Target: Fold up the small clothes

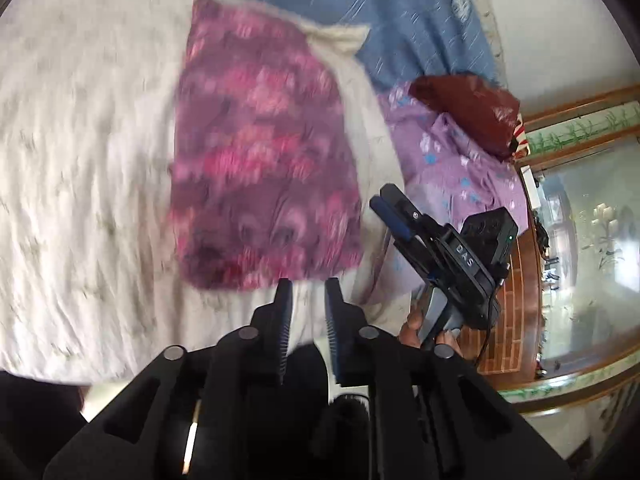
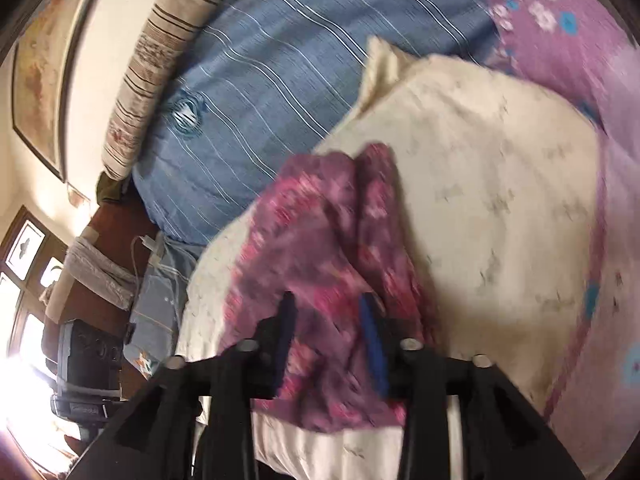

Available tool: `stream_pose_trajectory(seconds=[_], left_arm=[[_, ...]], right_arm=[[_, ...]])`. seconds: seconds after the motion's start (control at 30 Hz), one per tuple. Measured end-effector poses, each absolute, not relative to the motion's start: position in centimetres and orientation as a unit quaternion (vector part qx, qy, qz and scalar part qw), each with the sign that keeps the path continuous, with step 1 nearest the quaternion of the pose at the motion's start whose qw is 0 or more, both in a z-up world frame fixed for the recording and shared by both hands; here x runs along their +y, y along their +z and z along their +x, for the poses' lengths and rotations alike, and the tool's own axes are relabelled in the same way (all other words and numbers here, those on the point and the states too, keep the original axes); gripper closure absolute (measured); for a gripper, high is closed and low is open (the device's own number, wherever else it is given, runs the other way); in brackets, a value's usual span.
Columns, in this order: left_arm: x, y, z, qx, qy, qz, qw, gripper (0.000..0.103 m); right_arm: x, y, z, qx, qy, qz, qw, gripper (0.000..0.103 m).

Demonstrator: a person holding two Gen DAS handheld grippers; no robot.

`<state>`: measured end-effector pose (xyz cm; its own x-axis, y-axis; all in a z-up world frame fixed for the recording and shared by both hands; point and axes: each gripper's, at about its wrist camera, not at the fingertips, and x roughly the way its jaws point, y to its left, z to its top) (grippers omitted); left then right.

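Cream blanket (image 1: 80, 160) spread on bed. Pink floral garment (image 1: 264, 152) lies flat on it, folded into rough rectangle; thin, soft, light, will drape and slip. Best hold: pinch corners or near hem. Left gripper (image 1: 307, 312) hovers at near edge, jaws apart, empty. Right gripper (image 1: 390, 210) beside garment, jaws apart, empty.

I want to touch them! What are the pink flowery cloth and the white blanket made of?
The pink flowery cloth looks like thin, soft woven fabric, maybe cotton: it lies limp and creases. The white blanket looks thicker and matte, with a crinkled, puckered surface, perhaps quilted cotton. Blur hides the weave.
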<state>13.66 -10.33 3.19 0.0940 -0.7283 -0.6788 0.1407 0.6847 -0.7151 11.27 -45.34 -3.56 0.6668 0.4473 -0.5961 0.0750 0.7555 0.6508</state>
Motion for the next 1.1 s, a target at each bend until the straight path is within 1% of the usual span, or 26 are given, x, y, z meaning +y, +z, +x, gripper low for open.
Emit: stream_pose_trajectory(seconds=[0.03, 0.07, 0.1, 0.23, 0.27, 0.3, 0.33, 0.37, 0.47, 0.53, 0.6, 0.67, 0.7, 0.73, 0.8, 0.87, 0.9, 0.93, 1.0, 1.1], left_arm=[[-10.3, 3.6, 14.2, 0.589, -0.302, -0.245, 0.708, 0.070], [-10.3, 3.9, 15.1, 0.580, -0.291, -0.237, 0.723, 0.052], [-10.4, 3.7, 15.8, 0.579, -0.278, -0.228, 0.731, 0.048], [-11.4, 0.7, 17.4, 0.610, -0.259, -0.221, 0.716, 0.048], [-12.1, 0.1, 17.4, 0.616, -0.256, -0.204, 0.716, 0.048], [-12.5, -0.2, 17.3, 0.619, -0.252, -0.190, 0.719, 0.048], [-12.9, -0.4, 17.2, 0.623, -0.253, -0.184, 0.717, 0.048], [-13.1, -0.5, 17.1, 0.623, -0.257, -0.180, 0.717, 0.048], [-13.9, -0.4, 16.8, 0.618, -0.261, -0.160, 0.724, 0.048], [-14.6, -0.7, 16.6, 0.620, -0.256, -0.146, 0.727, 0.048], [-15.1, -1.1, 16.1, 0.621, -0.253, -0.122, 0.732, 0.048], [-15.6, -0.8, 15.6, 0.610, -0.253, -0.094, 0.744, 0.048], [-15.5, -0.7, 15.6, 0.610, -0.253, -0.093, 0.745, 0.048], [-15.4, -0.6, 15.7, 0.613, -0.253, -0.100, 0.742, 0.048], [-14.7, -0.1, 15.9, 0.614, -0.257, -0.121, 0.737, 0.048], [-13.9, 0.8, 16.0, 0.607, -0.265, -0.142, 0.735, 0.048], [-13.5, 1.3, 16.0, 0.602, -0.272, -0.151, 0.735, 0.048], [-13.3, 1.9, 16.1, 0.593, -0.277, -0.157, 0.739, 0.048], [-12.7, 3.1, 16.3, 0.575, -0.277, -0.157, 0.754, 0.046], [-13.8, 2.9, 17.1, 0.577, -0.275, -0.136, 0.757, 0.046]], right_arm=[[-45.2, -3.3, 12.2, 0.388, 0.118, 0.333, 0.851, 0.049], [-44.8, -3.2, 13.4, 0.387, 0.123, 0.333, 0.851, 0.049], [-44.4, -3.4, 14.5, 0.392, 0.128, 0.333, 0.848, 0.049], [-41.9, -5.4, 17.9, 0.432, 0.138, 0.308, 0.837, 0.049], [-41.2, -6.0, 18.5, 0.446, 0.147, 0.295, 0.832, 0.049], [-40.7, -6.2, 19.0, 0.456, 0.148, 0.281, 0.831, 0.055], [-40.5, -5.8, 19.0, 0.455, 0.152, 0.273, 0.834, 0.087], [-40.5, -5.1, 18.7, 0.447, 0.176, 0.273, 0.834, 0.101], [-41.4, -3.5, 17.3, 0.424, 0.165, 0.255, 0.853, 0.102], [-42.1, -4.9, 17.1, 0.449, 0.139, 0.249, 0.847, 0.103], [-42.7, -7.0, 17.1, 0.474, 0.123, 0.254, 0.834, 0.103], [-43.6, -7.3, 16.8, 0.464, 0.125, 0.288, 0.829, 0.103], [-43.8, -6.9, 16.7, 0.458, 0.128, 0.296, 0.828, 0.101], [-43.8, -6.3, 16.7, 0.451, 0.132, 0.297, 0.831, 0.096], [-43.7, -5.3, 16.5, 0.442, 0.130, 0.291, 0.838, 0.096], [-43.8, -4.5, 16.3, 0.438, 0.134, 0.289, 0.840, 0.093], [-43.9, -4.2, 16.3, 0.435, 0.132, 0.292, 0.842, 0.084], [-44.1, -4.1, 16.3, 0.431, 0.133, 0.298, 0.841, 0.072], [-44.5, -4.1, 16.5, 0.424, 0.130, 0.314, 0.839, 0.062], [-45.1, -4.6, 17.6, 0.420, 0.130, 0.349, 0.827, 0.061]])
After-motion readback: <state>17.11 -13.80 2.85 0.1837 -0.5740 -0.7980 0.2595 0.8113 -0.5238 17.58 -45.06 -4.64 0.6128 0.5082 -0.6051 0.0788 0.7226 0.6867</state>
